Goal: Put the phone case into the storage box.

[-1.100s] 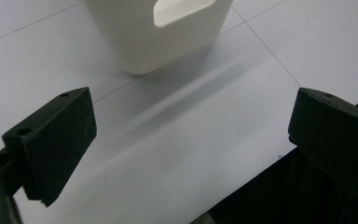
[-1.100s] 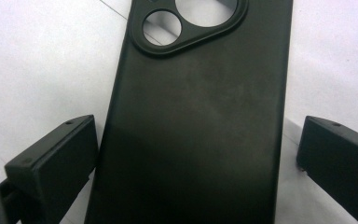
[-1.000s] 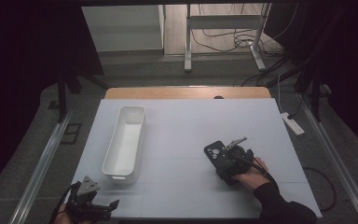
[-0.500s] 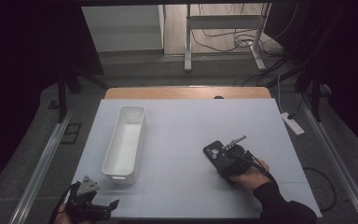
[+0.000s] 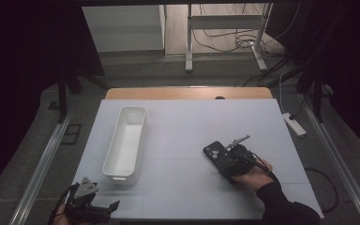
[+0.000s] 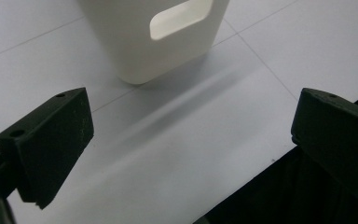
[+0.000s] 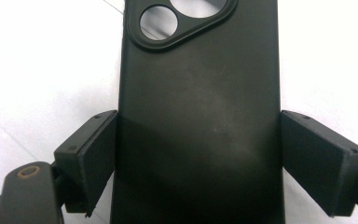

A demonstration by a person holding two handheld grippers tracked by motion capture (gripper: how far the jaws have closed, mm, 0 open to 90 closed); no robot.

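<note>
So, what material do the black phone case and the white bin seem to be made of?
Phone case: probably soft matte rubber or silicone; its black surface shows only a dull sheen and a raised lip around the camera cutout. White bin: likely smooth moulded plastic, with thin walls, rounded corners and a cut-out handle slot, slightly glossy.

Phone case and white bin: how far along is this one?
Done: the right gripper has just closed its jaws onto the sides of the black phone case, which lies on the table. In hand: that grip. Probably left: lifting it and carrying it, likely to the empty white bin. The left gripper waits open.
</note>
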